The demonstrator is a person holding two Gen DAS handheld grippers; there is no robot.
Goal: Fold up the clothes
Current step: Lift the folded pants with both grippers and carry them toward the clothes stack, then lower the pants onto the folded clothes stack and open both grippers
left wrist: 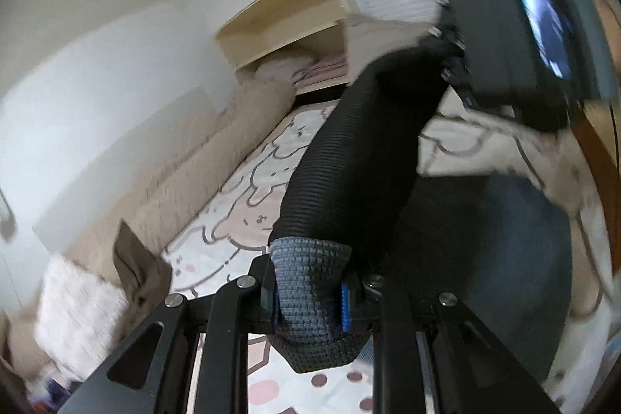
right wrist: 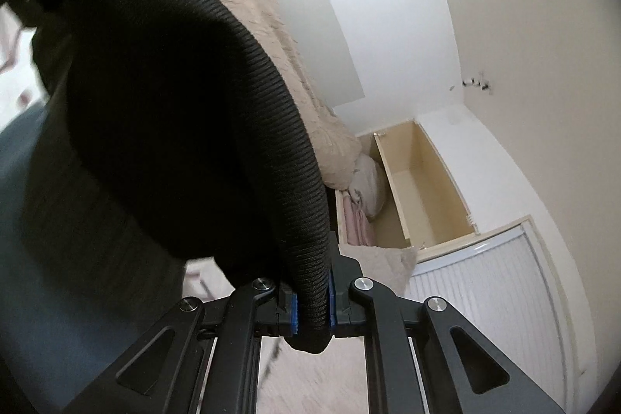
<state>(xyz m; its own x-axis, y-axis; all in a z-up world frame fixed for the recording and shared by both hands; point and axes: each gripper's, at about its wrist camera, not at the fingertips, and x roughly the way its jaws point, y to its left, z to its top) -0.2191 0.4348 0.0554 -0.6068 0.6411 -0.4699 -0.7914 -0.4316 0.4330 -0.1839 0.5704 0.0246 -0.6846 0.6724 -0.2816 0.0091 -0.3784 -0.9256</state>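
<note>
the dark ribbed knit garment (left wrist: 349,158) hangs stretched between the two grippers above the bed. in the left wrist view its grey-blue woven end sits squarely between the blue pads (left wrist: 345,309) of the left gripper (left wrist: 310,301), which is clamped on it, with a short tail of cloth sticking out below the jaws toward the camera. from there the ribbed band runs up and to the right to the right gripper (left wrist: 452,49), seen small and blurred under a dark device with a bright screen (left wrist: 520,18). in the right wrist view the ribbed edge of the same garment (right wrist: 186,103) is pinched between the blue pads (right wrist: 294,313) of the right gripper (right wrist: 310,309), clenched on it, and the cloth swells up and left until it fills nearly half the frame. the rest of the garment's shape cannot be made out: its far part is black and featureless in the right view, and motion blur smears the right side of the left view. the left gripper shows in the right view only as a dark blurred patch at the top left corner. only the left view shows the cartoon-print bedsheet (left wrist: 248,181) under the garment and the fluffy white cushion (left wrist: 77,309); both show the beige blanket (right wrist: 295,72) along the wall, the open wooden cabinet (right wrist: 419,173) and the white shutter (right wrist: 485,278).
</note>
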